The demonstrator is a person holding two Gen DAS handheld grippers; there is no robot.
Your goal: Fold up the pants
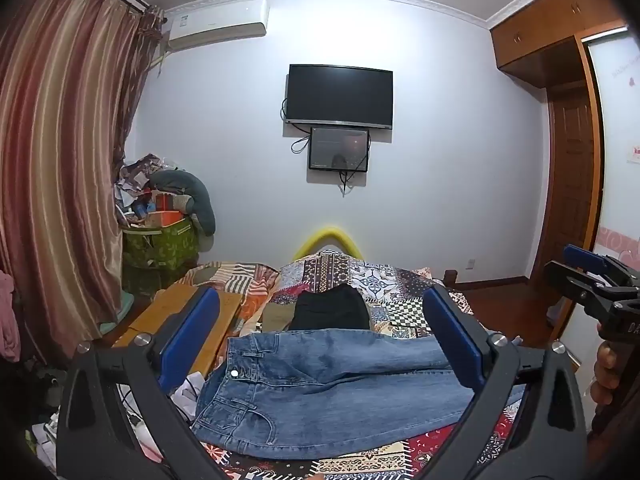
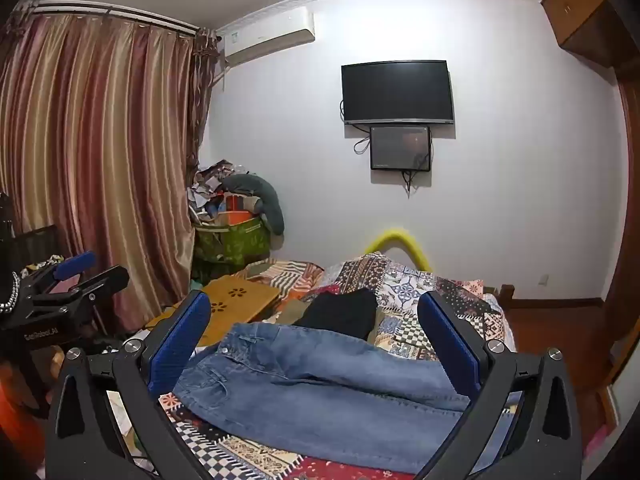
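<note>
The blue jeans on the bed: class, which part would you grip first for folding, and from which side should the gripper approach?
Grip the blue jeans at the waistband corner near the button, coming in from the left with the left gripper. The waist lies at that end, flat on the quilt, its thick edge exposed. Both grippers are open and hold nothing.

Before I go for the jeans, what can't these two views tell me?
- Jeans leg ends: hidden behind each tool's right finger, both views.
- Black garment: near edge hidden by the jeans; type unclear.
- Small screen: too blurred to read.
</note>
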